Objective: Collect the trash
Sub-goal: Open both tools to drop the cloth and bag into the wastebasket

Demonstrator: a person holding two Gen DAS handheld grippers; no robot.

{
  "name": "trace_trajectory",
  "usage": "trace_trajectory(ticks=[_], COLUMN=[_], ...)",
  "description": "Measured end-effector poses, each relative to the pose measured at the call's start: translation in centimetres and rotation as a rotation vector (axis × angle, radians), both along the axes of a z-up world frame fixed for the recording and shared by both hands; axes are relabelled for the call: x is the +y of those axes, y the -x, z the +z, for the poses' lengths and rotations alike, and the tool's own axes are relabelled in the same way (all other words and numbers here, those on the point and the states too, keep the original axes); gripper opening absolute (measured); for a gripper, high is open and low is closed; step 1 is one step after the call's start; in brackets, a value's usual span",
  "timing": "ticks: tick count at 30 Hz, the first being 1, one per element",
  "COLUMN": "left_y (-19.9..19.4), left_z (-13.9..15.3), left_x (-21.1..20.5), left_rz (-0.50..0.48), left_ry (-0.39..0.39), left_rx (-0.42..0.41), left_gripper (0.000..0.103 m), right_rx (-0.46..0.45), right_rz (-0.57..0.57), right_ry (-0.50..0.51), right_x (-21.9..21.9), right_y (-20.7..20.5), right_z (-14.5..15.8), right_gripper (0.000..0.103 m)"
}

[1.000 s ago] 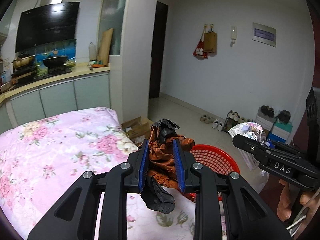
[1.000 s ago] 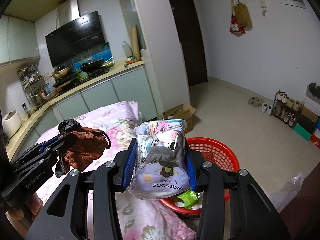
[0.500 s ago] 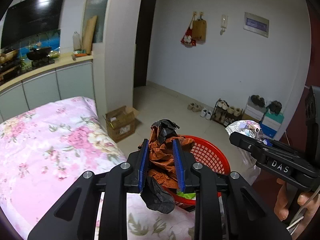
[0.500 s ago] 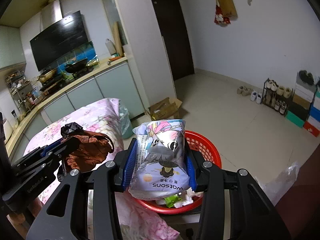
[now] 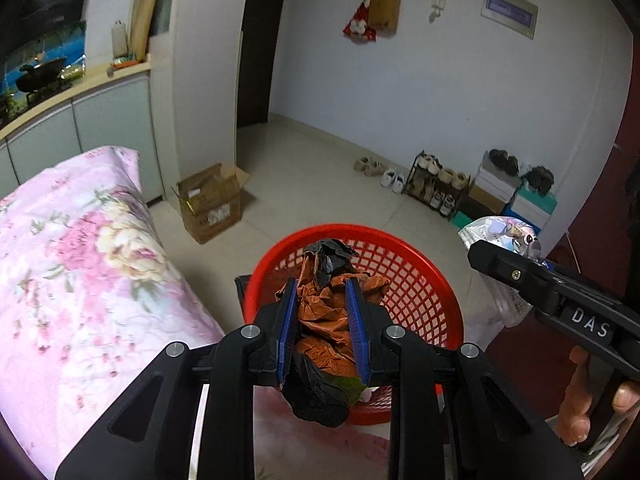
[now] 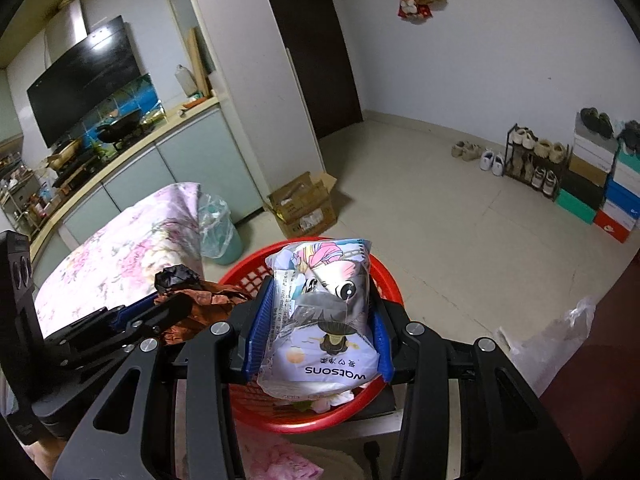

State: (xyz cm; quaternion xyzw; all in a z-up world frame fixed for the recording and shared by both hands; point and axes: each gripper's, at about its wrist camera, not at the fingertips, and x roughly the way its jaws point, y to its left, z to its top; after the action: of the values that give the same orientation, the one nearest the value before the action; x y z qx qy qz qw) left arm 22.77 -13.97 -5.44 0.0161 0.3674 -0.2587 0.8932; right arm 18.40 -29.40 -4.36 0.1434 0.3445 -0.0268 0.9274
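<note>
My left gripper [image 5: 321, 286] is shut on a crumpled brown and black wrapper [image 5: 325, 312] and holds it over the red mesh basket [image 5: 404, 276]. My right gripper [image 6: 322, 284] is shut on a white Watsons tissue pack [image 6: 326, 312], also over the red basket [image 6: 384, 268]. In the right wrist view the left gripper [image 6: 160, 304] and its brown wrapper [image 6: 200, 300] sit at the left, beside the basket. In the left wrist view the right gripper [image 5: 504, 256] with the pack [image 5: 500, 232] is at the right. Some trash lies in the basket bottom.
A pink floral cloth [image 5: 80, 260] covers the surface at the left. A cardboard box [image 5: 210, 202] stands on the floor by a white pillar. A lined bin [image 6: 218, 228] stands beside the cloth. A shoe rack [image 6: 536, 160] and shoe boxes [image 6: 600, 184] line the right wall.
Both grippers have moved right and forward, off the floral cloth to above the red basket, each still holding its trash. The basket now looms larger beneath them.
</note>
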Motion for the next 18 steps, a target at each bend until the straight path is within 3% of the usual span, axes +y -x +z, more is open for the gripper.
trace_trajectory(ticks=[9, 14, 16, 18], left_y=[-1.7, -1.7, -1.8, -1.8], left_z=[-2.3, -2.7, -2.3, -1.8], left_x=[-2.2, -2.5, -2.0, -1.3], left_rz=[-0.022, -0.015, 0.001, 0.023], left_ry=[-0.024, -0.029, -0.026, -0.019], left_rx=[0.058, 0.062, 0.054, 0.042], left_gripper=[0.026, 0.060, 0.069, 0.072], right_rx=[0.047, 0.062, 0.069, 0.074], right_rz=[-0.020, -0.026, -0.025, -0.023], right_ry=[-0.016, -0.020, -0.019, -0.019], right_x=[-1.2, -1.6, -1.6, -1.6], right_y=[-1.2, -1.6, -1.7, -1.9], right_z=[-1.7, -2.3, -2.5, -2.7], right_gripper=[0.042, 0.042, 0.042, 0.042])
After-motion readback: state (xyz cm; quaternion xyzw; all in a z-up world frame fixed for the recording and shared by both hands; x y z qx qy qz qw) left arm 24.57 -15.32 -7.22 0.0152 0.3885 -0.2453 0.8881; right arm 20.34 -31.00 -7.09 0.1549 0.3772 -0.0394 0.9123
